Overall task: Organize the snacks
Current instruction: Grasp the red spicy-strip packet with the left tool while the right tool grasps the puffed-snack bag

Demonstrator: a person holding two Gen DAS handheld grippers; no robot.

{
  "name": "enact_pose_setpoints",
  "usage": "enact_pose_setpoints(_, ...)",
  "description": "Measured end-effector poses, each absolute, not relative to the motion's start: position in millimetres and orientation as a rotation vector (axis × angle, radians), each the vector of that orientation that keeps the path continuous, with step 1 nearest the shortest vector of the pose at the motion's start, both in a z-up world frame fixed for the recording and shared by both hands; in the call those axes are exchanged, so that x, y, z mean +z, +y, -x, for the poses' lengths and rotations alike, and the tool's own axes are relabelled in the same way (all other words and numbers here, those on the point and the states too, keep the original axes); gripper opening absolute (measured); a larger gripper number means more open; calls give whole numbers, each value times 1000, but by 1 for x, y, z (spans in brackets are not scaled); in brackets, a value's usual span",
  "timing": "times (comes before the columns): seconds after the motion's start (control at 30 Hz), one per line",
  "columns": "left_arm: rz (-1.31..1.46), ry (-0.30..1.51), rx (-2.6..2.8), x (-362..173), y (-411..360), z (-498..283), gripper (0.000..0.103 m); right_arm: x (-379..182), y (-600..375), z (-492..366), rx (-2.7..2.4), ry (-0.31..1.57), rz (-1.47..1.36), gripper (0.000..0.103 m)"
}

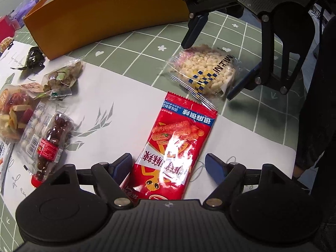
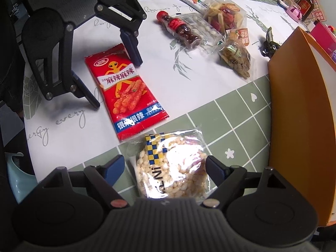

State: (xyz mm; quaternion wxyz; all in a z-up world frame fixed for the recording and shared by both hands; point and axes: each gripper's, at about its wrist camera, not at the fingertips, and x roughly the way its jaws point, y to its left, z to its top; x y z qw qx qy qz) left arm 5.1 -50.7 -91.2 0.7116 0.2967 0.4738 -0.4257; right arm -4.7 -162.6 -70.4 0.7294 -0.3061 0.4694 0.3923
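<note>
Two spread grippers, each gripping nothing: my left gripper (image 1: 168, 163) straddles the glossy red foil spicy-stick packet (image 1: 174, 147) lengthwise, my right gripper (image 2: 164, 167) brackets the clear-wrapped puffed-rice cake (image 2: 170, 168).

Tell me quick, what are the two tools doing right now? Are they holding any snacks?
Left tool: open, fingers on either side of the red spicy snack packet, not gripping it.
Right tool: open, fingers on either side of the puffed rice cake packet, not gripping it.
</note>
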Motion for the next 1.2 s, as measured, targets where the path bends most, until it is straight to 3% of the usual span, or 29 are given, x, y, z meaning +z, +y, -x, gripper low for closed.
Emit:
enact_pose_setpoints(0.23, -656, 1084, -914, -91, -53, -7, 89, -76, -163, 1, 843, 1047, 683, 87)
enact_pose_setpoints(0.27, -653, 1087, -911, -91, -53, -8, 86, -77, -163, 1, 841, 1053, 685, 87)
enact_pose_setpoints(0.33, -640, 1079, -905, -89, -53, -9, 71, -79, -164, 0, 839, 1060, 686, 87)
enact_pose_setpoints(0.4, -650, 1061, -899, -88, -52, -8, 68, -80, -164, -2, 837, 1067, 680, 87)
enact_pose_setpoints(0.83, -649, 1031, -910, -77, -50, -6, 57, -83, -166, -10, 800, 1124, 604, 82)
enact_pose_setpoints(1.2, -606, 1003, -904, -60, -42, -8, 51, -57, -171, -15, 766, 1064, 555, 79)
